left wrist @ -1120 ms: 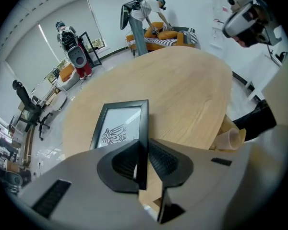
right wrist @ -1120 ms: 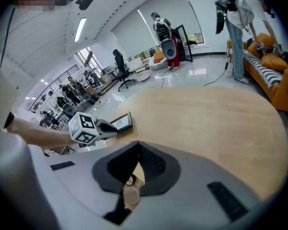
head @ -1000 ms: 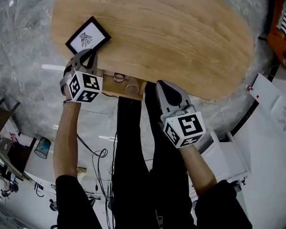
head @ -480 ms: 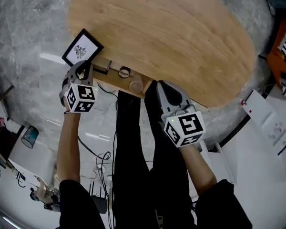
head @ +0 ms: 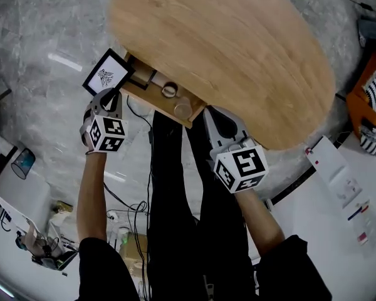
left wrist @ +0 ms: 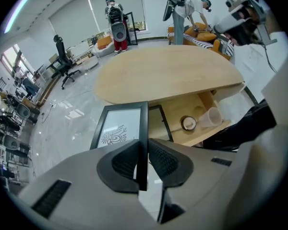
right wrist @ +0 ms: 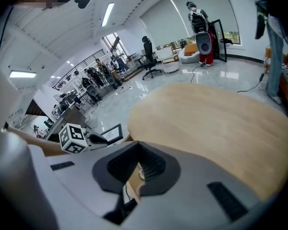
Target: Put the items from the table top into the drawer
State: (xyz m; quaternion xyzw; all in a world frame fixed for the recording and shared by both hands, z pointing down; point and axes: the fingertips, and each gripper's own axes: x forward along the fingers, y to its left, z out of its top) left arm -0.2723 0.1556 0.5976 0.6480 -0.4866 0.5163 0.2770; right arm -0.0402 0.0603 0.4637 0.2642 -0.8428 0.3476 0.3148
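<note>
At the tabletop's point(head: 238, 49) near-left edge a drawer point(head: 151, 100) stands open, with a second dark frame point(head: 143, 78), a small ring point(head: 169, 90) and a pale cup point(head: 183, 110) lying on its side inside. The left claw point(head: 111, 96) grips a black picture frame point(head: 106, 75) by one edge – pads pressed on either side – holding it off the tabletop, over the floor, just beside the drawer's left end. The right claw point(head: 214, 119) hovers at the drawer's right end, closed and empty.
</note>
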